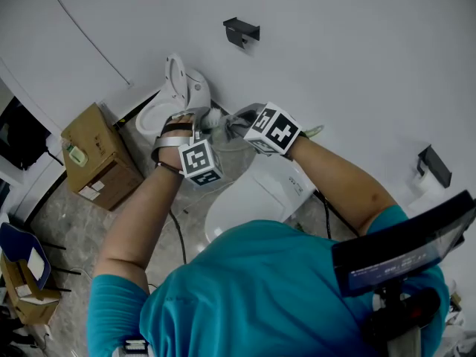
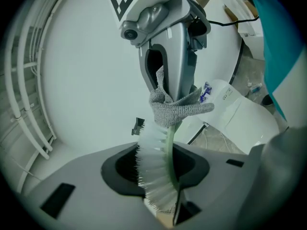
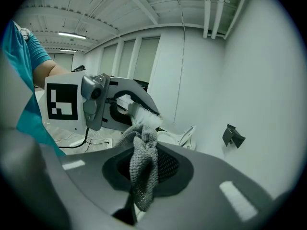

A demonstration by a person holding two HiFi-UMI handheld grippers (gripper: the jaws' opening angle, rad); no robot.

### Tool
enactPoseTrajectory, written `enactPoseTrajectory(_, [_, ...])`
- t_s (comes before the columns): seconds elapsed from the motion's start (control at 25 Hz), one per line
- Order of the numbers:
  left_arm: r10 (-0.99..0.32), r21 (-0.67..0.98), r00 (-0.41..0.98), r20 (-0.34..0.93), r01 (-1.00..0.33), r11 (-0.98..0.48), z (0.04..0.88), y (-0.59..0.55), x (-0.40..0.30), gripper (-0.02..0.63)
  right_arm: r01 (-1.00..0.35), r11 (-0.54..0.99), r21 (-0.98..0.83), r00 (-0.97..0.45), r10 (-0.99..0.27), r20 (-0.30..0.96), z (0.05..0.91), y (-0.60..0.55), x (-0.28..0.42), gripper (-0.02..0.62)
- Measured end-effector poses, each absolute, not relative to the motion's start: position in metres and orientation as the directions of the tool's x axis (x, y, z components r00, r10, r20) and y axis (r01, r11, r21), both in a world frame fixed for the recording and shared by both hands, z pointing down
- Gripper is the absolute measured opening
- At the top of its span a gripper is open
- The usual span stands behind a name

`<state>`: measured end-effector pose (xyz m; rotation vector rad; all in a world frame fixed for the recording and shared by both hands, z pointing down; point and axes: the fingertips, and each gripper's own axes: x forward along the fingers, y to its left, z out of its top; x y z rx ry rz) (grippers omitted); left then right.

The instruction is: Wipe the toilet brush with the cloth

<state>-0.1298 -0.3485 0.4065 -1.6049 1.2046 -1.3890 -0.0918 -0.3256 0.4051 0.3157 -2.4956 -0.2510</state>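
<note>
The left tool (image 3: 143, 111) squeezes the toilet brush (image 2: 156, 171), which runs straight up the middle of its view. At the brush's top end, the right tool (image 2: 167, 87) pinches the grey cloth (image 2: 178, 110), which touches the brush.

Floor (image 1: 67, 216) is carrying a cardboard box (image 1: 97, 156) and a white toilet (image 1: 175, 99); a black cable (image 1: 178, 233) is trailing across it.
</note>
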Motion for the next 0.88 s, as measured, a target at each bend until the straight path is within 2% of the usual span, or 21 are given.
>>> enactPoseTrajectory(0.88, [-0.953,-0.935,0.011,0.303,-0.191,-0.299,0.390,-0.336,-0.150,0.150,-0.206,0.952,0.226,-0.757,-0.301,0.579,0.412,-0.336,-0.076,0.028])
